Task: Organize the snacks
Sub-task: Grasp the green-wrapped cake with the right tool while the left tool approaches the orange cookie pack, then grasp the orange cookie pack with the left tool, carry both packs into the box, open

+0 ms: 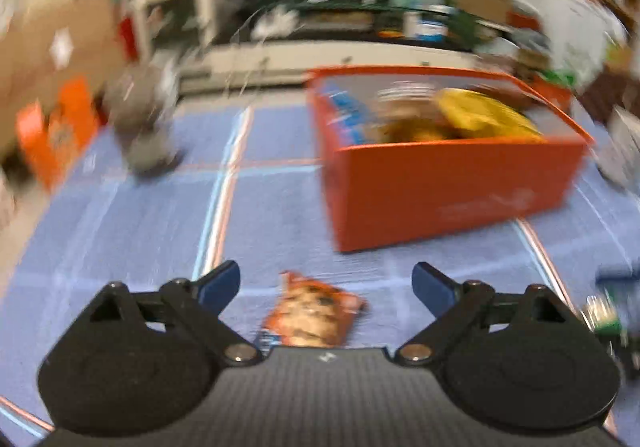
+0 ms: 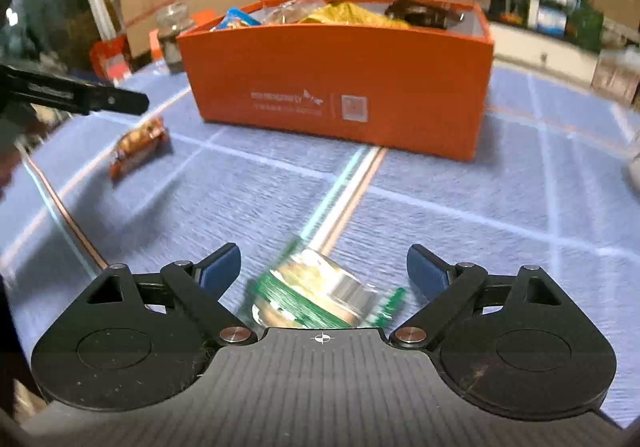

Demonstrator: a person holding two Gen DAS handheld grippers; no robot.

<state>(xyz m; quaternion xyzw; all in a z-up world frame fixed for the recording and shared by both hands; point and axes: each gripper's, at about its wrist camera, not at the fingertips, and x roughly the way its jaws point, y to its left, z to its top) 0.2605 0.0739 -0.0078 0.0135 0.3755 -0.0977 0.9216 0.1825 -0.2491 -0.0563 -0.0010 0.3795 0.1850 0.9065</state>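
Snack packet (image 1: 314,313) seemingly between spread jaws — untouched

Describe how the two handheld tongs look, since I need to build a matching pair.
Both look alike. The left tongs and right tongs have matte black linkage arms on round black pivot discs with silver pins, tipped with dark blue pads. A ribbed dark grey plate sits between the discs, with a small white crosshair mark on the right one. No cables or sleeves show.

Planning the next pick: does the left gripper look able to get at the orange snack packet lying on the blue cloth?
Probably yes: the orange snack packet lies flat just ahead of the open left gripper, with nothing between them.
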